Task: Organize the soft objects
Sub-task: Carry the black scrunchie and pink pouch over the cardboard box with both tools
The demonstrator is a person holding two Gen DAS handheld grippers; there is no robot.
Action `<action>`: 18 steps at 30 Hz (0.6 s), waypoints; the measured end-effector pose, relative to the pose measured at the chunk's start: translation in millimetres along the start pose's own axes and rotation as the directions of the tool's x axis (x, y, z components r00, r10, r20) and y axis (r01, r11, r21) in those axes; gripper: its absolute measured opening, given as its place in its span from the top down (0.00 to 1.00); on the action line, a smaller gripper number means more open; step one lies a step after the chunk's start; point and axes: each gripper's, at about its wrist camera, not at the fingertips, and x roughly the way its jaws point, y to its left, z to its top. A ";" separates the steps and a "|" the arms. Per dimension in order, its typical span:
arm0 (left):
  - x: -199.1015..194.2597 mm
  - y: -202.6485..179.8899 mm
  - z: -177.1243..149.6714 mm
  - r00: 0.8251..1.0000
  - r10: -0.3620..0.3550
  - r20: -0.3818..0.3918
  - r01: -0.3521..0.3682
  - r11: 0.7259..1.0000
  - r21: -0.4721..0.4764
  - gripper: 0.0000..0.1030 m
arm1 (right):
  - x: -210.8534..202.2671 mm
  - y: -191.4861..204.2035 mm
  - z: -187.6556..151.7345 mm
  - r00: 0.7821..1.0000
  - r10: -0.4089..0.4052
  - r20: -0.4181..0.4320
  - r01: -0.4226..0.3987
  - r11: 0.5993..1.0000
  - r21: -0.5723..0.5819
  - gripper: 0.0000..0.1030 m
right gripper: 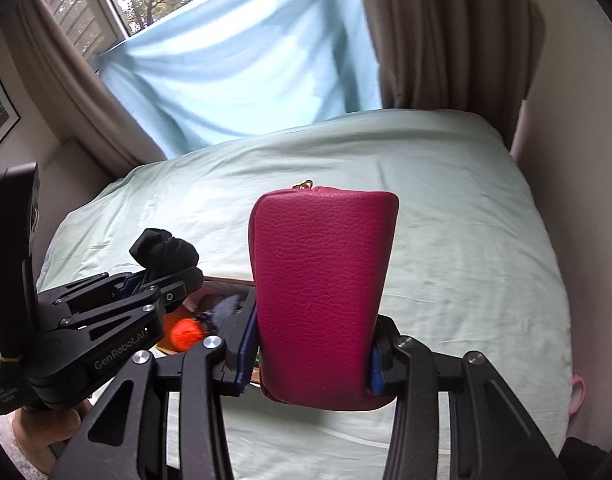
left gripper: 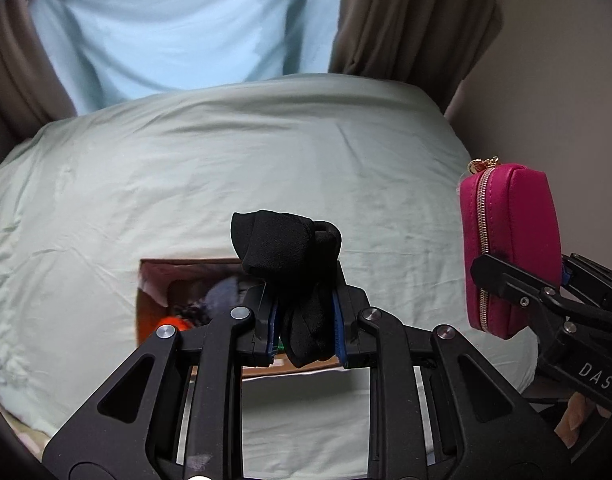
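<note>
Bedroom with tan curtains (right gripper: pixel 446 32), a pale blue sheet (right gripper: pixel 242 64) hung over the window, and a bed (left gripper: pixel 226 152) under a wrinkled mint cover. On the bed, toward 6 o'clock in the left wrist view, an open cardboard box (left gripper: pixel 146 304) with something orange (right gripper: pixel 188 334) and a grey item inside.

Left gripper (left gripper: pixel 306 320) closed tight on a black sock bundle (left gripper: pixel 286 248), raised over the box. Looks light, limp and compressible; top flops above the pads, lower end dangles below. Best pinched through the thick middle, as now, so loose ends cannot slide out.

Right gripper (right gripper: pixel 312 360) clamped on the lower part of a pink zip pouch (right gripper: pixel 322 280), upright, off at 3 o'clock from the left gripper. Grained faux-leather probably a bit slick, padded yet shape-holding; squeezing the flat faces low down seems secure, clear of the gold zip (left gripper: pixel 484 240).
</note>
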 end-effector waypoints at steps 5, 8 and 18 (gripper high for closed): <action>2.5 77.8 -12.2 0.999 0.029 -0.032 -0.030 0.999 -0.042 0.82 | 30.9 60.8 2.0 0.999 0.032 -0.039 -0.033 0.999 -0.014 0.61; 14.1 111.8 -17.0 0.998 0.036 -0.060 -0.039 0.998 -0.053 0.82 | 51.4 93.9 1.1 0.997 0.032 -0.069 -0.034 0.999 -0.025 0.61; 74.1 169.1 -30.8 0.982 0.016 -0.187 -0.022 0.999 -0.030 0.82 | 134.0 136.6 -15.7 0.977 0.005 -0.214 0.000 1.000 0.025 0.61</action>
